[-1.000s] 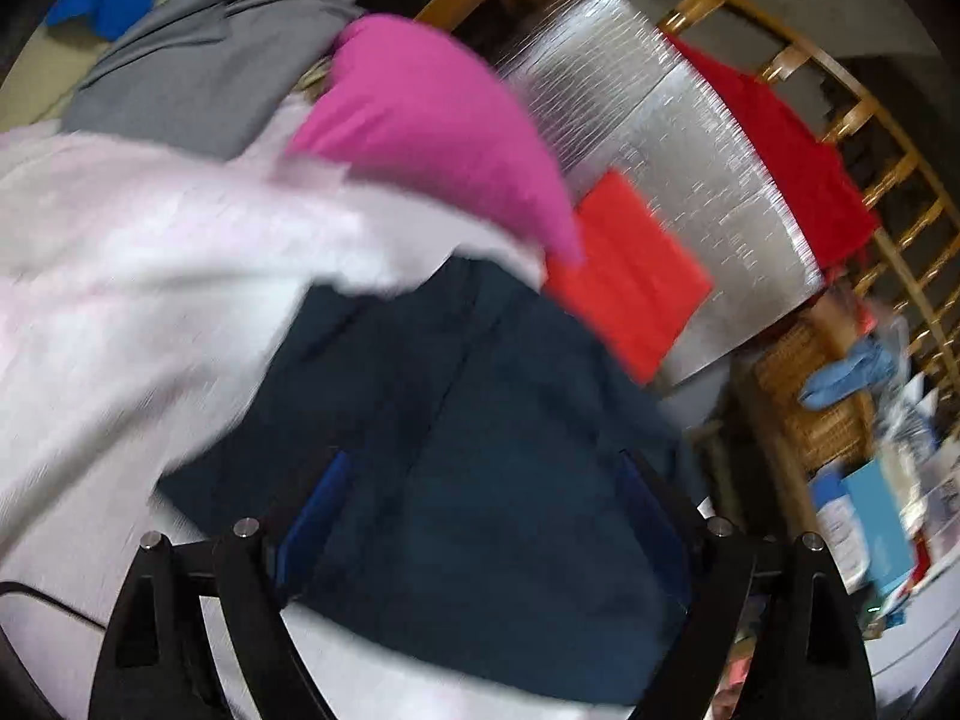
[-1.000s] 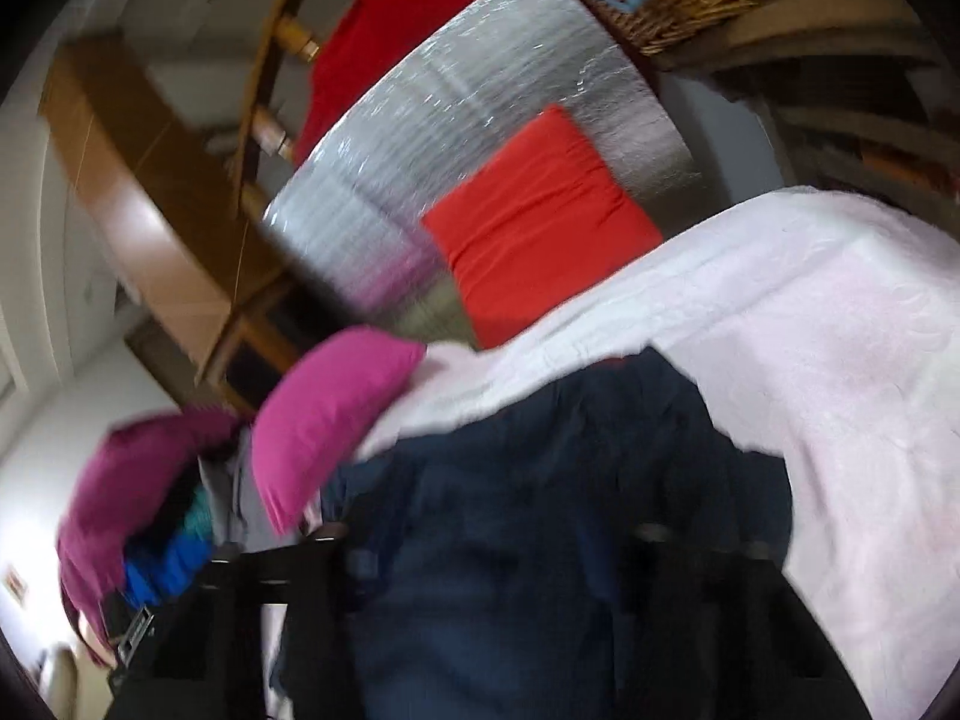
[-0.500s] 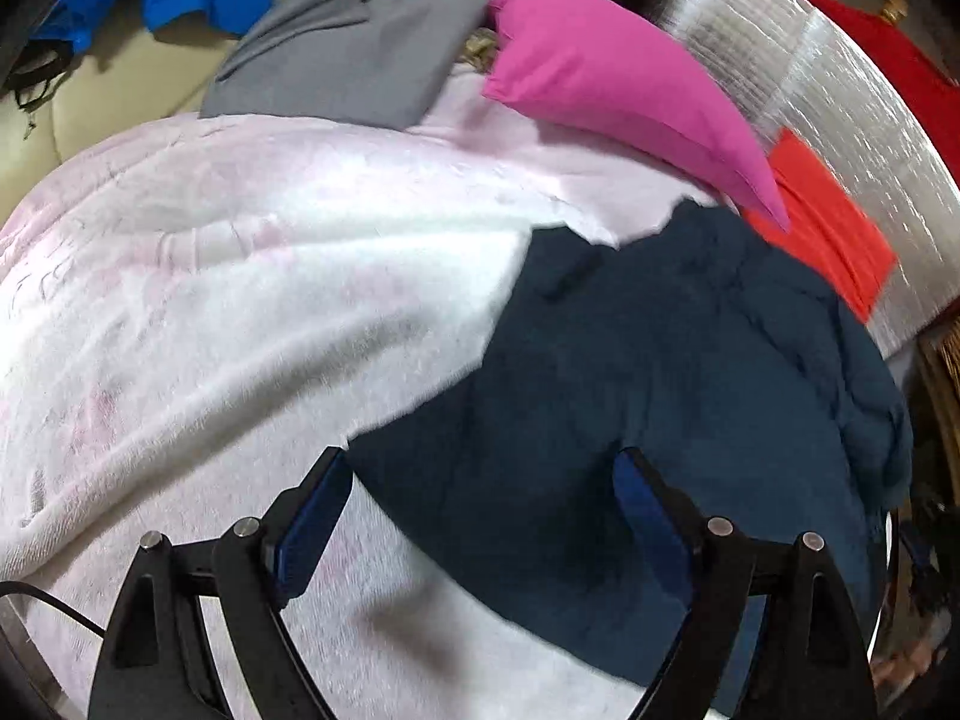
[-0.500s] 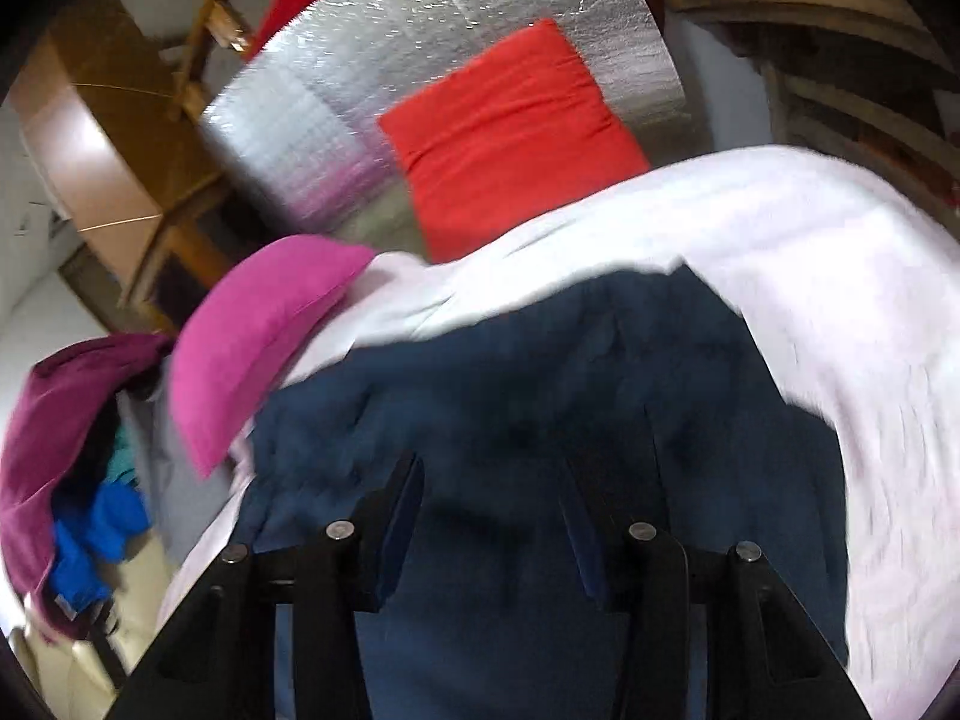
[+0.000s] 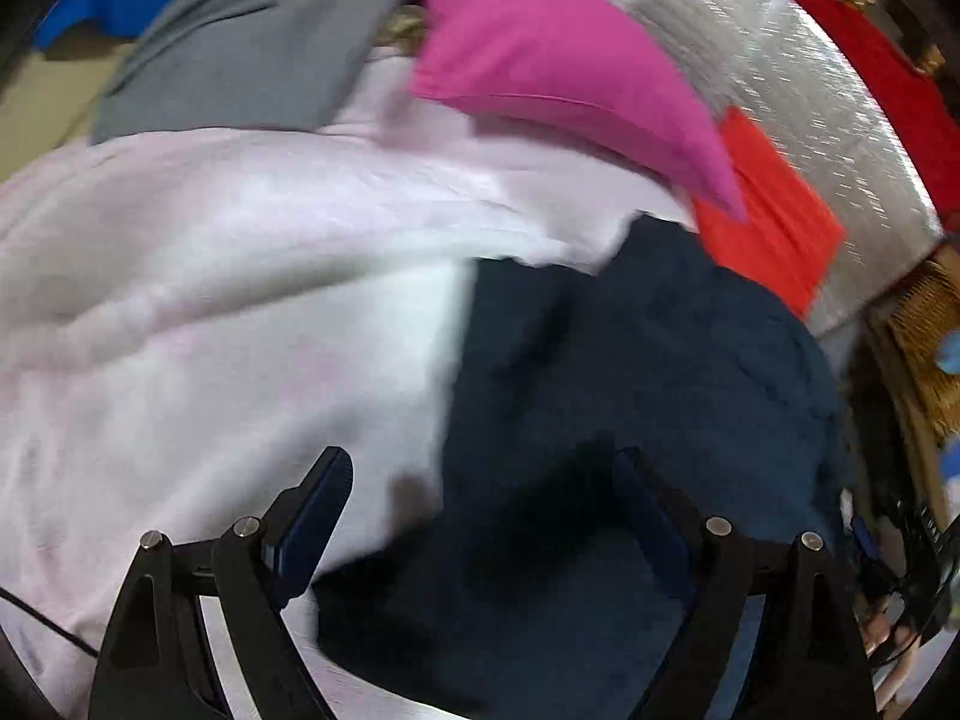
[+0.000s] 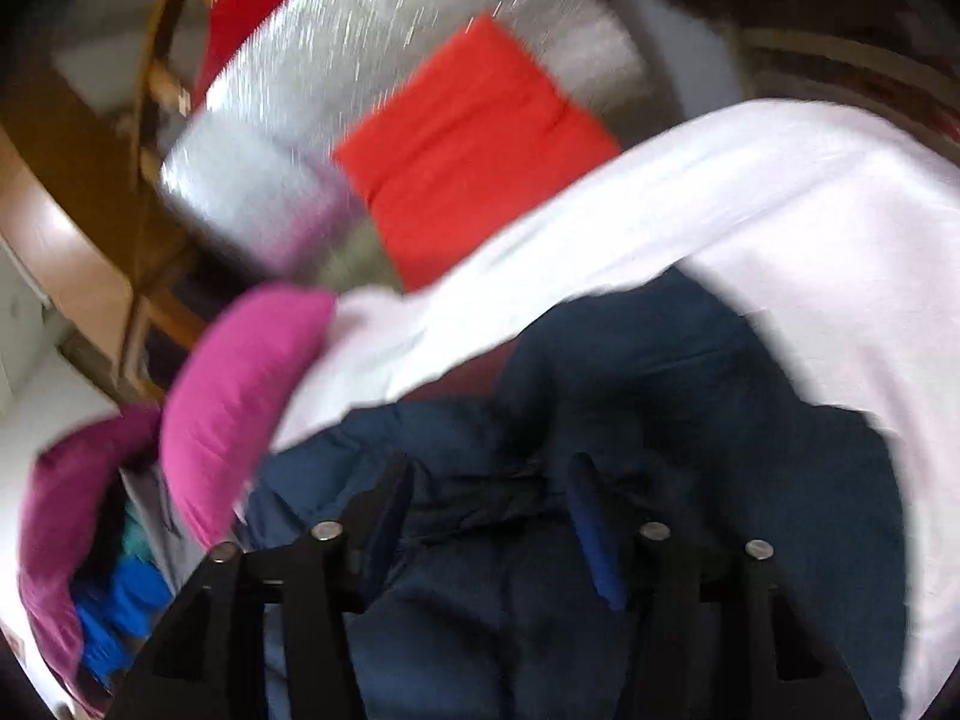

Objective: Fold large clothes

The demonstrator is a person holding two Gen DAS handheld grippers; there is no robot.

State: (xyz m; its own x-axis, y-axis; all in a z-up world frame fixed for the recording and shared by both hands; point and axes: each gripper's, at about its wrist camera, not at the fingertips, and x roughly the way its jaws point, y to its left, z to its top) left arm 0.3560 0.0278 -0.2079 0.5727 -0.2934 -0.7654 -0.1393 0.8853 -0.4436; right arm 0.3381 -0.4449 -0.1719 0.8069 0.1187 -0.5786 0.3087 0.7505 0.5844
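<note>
A dark navy garment (image 5: 648, 396) lies bunched on a pale pink blanket (image 5: 210, 312); it also shows in the right wrist view (image 6: 690, 420). My left gripper (image 5: 480, 492) is open just above the garment's left edge, one finger over the blanket, one over the cloth. My right gripper (image 6: 489, 510) is open low over the garment's crumpled middle, nothing between its pads. Both views are motion-blurred.
A magenta pillow (image 5: 558, 66) lies at the blanket's far edge, with a grey garment (image 5: 240, 54) beside it. A red folded cloth (image 6: 474, 144) rests on a silver foil mat (image 6: 288, 138). A wooden railing (image 6: 150, 78) and a wicker basket (image 5: 924, 336) stand beyond.
Both grippers have shifted over the navy garment, which now looks more bunched under the right gripper. The left gripper moved slightly right over its edge. Both stay open.
</note>
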